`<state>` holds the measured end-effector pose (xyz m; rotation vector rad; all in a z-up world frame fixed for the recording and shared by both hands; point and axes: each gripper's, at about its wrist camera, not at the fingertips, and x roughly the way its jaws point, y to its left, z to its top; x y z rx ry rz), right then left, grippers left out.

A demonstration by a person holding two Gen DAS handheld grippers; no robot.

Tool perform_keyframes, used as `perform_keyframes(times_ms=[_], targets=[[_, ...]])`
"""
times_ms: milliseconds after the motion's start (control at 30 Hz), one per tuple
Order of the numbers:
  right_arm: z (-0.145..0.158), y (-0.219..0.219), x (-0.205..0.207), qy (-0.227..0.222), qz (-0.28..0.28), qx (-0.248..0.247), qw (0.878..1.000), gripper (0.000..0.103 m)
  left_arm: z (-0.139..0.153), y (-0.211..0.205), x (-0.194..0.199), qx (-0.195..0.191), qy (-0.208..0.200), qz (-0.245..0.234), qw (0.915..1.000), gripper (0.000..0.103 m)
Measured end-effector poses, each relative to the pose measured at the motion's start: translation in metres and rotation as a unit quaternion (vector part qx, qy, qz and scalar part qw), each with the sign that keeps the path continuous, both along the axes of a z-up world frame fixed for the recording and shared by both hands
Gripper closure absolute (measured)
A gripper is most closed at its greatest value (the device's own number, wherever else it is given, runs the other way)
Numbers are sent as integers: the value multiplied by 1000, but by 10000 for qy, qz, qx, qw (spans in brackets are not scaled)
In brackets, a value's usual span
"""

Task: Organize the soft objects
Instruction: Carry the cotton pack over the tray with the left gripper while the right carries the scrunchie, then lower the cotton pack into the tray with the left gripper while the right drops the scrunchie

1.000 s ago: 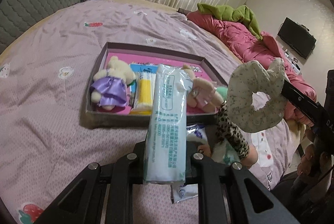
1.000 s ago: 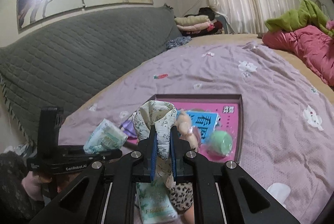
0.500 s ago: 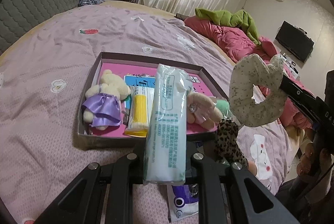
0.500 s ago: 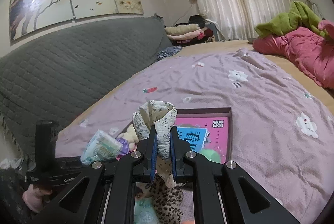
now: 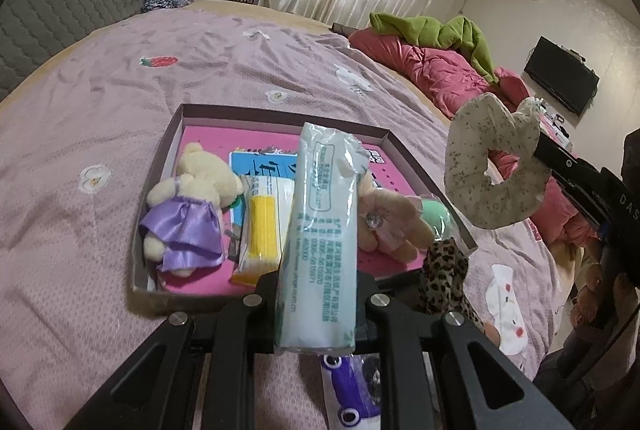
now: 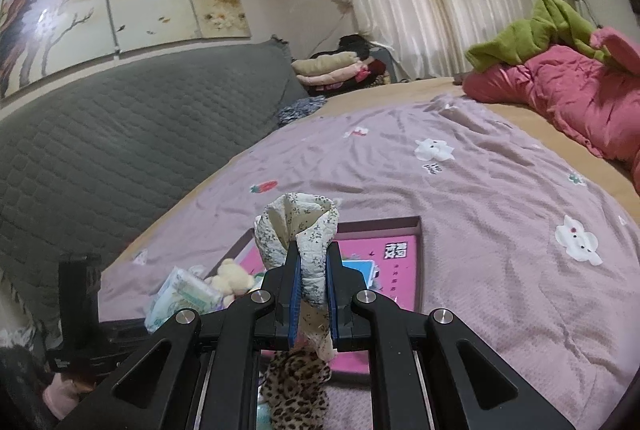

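Note:
My left gripper [image 5: 318, 294] is shut on a pale green tissue pack [image 5: 322, 242], held up in front of a shallow box [image 5: 280, 115] with a pink floor on the bed. Inside the box lie a cream bear in a purple dress [image 5: 188, 205], a yellow packet [image 5: 262, 230], a pink plush [image 5: 390, 226] and a green ball [image 5: 438, 218]. My right gripper [image 6: 313, 270] is shut on a floral fabric scrunchie [image 6: 298, 226], which hangs in the air right of the box as the scrunchie [image 5: 494, 165] in the left wrist view. A leopard-print piece [image 5: 444, 274] lies by the box's near right corner.
The box rests on a mauve bedspread [image 6: 480, 189]. A pink quilt [image 5: 432, 69] with a green garment [image 5: 436, 29] lies at the far right. A grey padded headboard [image 6: 120, 133] and folded clothes [image 6: 332, 67] stand at the back. A printed packet [image 5: 348, 386] lies under my left gripper.
Both grippers drew back from the box with their loads still held. The box now sits lower and nearer the fingers in the right wrist view; the scrunchie shifted right in the left view.

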<state>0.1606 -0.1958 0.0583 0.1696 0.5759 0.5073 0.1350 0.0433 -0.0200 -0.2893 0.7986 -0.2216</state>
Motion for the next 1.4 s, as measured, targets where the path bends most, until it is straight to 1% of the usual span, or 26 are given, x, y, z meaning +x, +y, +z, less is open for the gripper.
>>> perform_keyframes(times_ms=[67, 167, 367, 567, 733, 800, 900, 967, 1000, 1100, 1200, 1400], targets=[[-1, 0, 4, -21, -33, -43, 10000, 92, -1, 0, 4, 36, -8, 13, 10000, 84], [-2, 3, 13, -75, -32, -147, 9999, 92, -3, 4, 11, -15, 3, 45, 10000, 84], [-9, 5, 24, -18, -102, -123, 9999, 92, -5, 6, 20, -90, 38, 50, 9999, 84], [-14, -3, 38, 123, -248, 191, 9994, 91, -7, 4, 30, -169, 52, -5, 9998, 84], [-26, -11, 48, 436, -341, 559, 9969, 91, -10, 4, 34, -228, 86, -24, 9997, 84], [-29, -11, 50, 502, -348, 601, 9963, 90, -11, 5, 36, -272, 93, -32, 9996, 84], [-28, -8, 51, 491, -272, 571, 9968, 90, -11, 5, 39, -348, 81, -40, 9994, 84], [-31, -4, 53, 535, -214, 519, 9970, 90, -11, 7, 41, -507, 88, -67, 9987, 84], [-32, -3, 55, 569, -232, 453, 9971, 90, -11, 8, 42, -619, 98, -103, 9980, 84], [-40, 1, 60, 747, -300, 212, 9965, 89, -13, 8, 47, -723, 129, -161, 9972, 84], [-49, 3, 64, 931, -338, 45, 9951, 89, -17, 7, 51, -787, 228, -209, 9964, 84], [-64, 9, 67, 1205, -312, -191, 9920, 89, -27, 3, 57, -755, 476, -256, 9957, 84]])
